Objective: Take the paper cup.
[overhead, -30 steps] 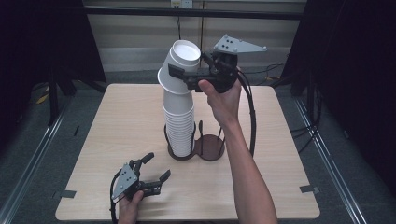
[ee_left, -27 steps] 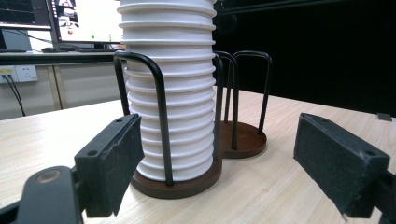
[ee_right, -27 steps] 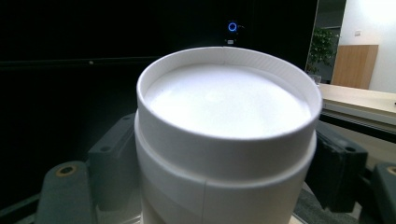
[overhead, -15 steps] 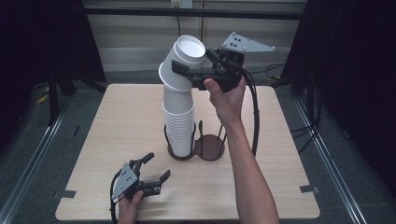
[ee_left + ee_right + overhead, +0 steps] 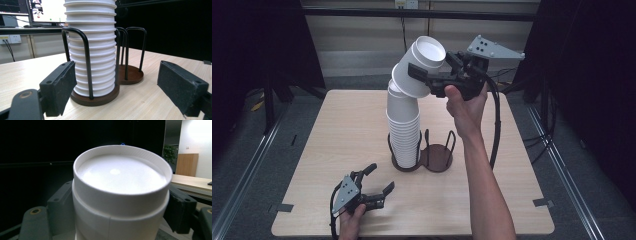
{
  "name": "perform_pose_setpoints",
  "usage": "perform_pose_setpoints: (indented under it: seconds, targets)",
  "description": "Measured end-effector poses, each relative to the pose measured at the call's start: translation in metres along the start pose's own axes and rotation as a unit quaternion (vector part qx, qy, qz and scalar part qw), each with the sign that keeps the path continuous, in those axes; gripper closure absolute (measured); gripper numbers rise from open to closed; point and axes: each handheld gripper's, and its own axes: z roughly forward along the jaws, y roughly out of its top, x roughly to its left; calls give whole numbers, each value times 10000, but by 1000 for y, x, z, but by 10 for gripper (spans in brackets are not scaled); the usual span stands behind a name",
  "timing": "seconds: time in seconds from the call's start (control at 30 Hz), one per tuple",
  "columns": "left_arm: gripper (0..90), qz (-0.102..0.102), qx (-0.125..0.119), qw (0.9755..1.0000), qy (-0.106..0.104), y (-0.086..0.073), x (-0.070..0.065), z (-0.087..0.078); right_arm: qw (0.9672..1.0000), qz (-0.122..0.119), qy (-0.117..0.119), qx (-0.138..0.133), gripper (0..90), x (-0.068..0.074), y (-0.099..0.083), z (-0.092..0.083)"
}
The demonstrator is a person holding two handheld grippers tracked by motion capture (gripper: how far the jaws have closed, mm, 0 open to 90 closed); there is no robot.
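Right gripper (image 5: 424,75) clamped on tilted top cups (image 5: 419,67)

The paper cup stack (image 5: 403,132) stands in the wire holder (image 5: 422,155) at tabletop (image 5: 332,130) centre, its top leaning toward 1 o'clock. At 7 o'clock, the left gripper (image 5: 379,180) rests with jaws apart, holding nothing.

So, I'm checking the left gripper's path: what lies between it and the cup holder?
Bare tabletop in the high view: the left gripper stands open before the cup holder, apart from it.
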Motion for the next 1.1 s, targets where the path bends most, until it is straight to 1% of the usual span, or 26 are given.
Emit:
perform_pose_setpoints:
  seconds: [0.13,0.17,0.2,0.23,0.27,0.3,0.33,0.37,0.43,0.5,0.53,0.57,0.6,0.63,0.7,0.73,0.77,0.8,0.83,0.9,0.93,0.97,1.0,1.03,1.07,1.1]
  targets:
    - [156,-6,22,9999,-117,0,0,-1,10000,-12,-30,20,219,-1,-3,-8]
    - [156,26,21,9999,-168,0,1,-1,10000,-4,-37,40,219,-2,-4,-10]
    - [156,-82,-10,9998,-178,0,-1,-1,10000,3,-53,59,219,-3,-5,-12]
    - [156,-36,-7,9999,-98,0,-1,-1,10000,9,-72,60,219,-4,-6,-15]
    - [157,-31,0,9999,-118,0,-1,-1,9999,11,-88,63,219,-5,-7,-17]
    - [156,-99,-12,9999,-133,0,-1,-1,9999,16,-102,58,219,-5,-8,-20]
    - [156,9,51,9999,-154,1,0,-1,9998,38,-160,80,220,-6,-8,-23]
    - [156,-39,11,9998,-207,0,-1,-1,9995,57,-278,125,219,-7,-9,-26]
    - [155,-2,50,9996,-279,1,-2,-1,9994,104,-317,125,219,-9,-10,-33]
    - [155,-71,51,9995,-315,1,-3,-1,9993,112,-340,118,220,-10,-11,-40]
    - [155,-66,64,9993,-360,2,-2,-1,9992,118,-351,135,220,-10,-12,-43]
    - [156,-146,52,9992,-368,3,-3,0,9992,117,-359,155,220,-10,-13,-45]
    - [156,-89,130,9993,-350,5,-2,0,9991,107,-366,190,220,-9,-14,-48]
    - [156,-164,147,9993,-316,7,-1,0,9990,106,-382,225,221,-9,-15,-50]
    - [158,-340,78,9985,-433,11,0,0,9984,123,-458,295,220,-9,-18,-55]
    - [159,-271,82,9986,-438,14,2,0,9984,136,-443,330,221,-8,-19,-58]
    - [159,-276,115,9987,-418,16,2,0,9983,142,-437,355,221,-8,-21,-60]
    - [162,-340,107,9983,-450,17,2,0,9981,146,-457,383,221,-7,-23,-63]
    - [167,-290,131,9983,-483,19,4,0,9980,166,-457,395,221,-7,-26,-65]
    - [177,-344,190,9978,-540,21,6,0,9977,214,-457,450,222,-7,-34,-71]
    - [177,-394,195,9976,-538,22,6,1,9977,214,-457,450,222,-7,-34,-71]
    - [184,-405,229,9974,-548,23,6,1,9972,225,-456,540,223,-7,-39,-73]
    - [184,-415,236,9971,-588,24,7,2,9972,225,-456,540,223,-7,-39,-73]
    - [184,-511,232,9966,-606,25,7,2,9970,216,-503,549,223,-6,-41,-74]
    - [185,-434,270,9967,-628,27,9,1,9969,222,-509,554,224,-4,-43,-75]
    - [184,-450,264,9966,-636,28,8,1,9970,218,-485,566,224,-3,-45,-77]
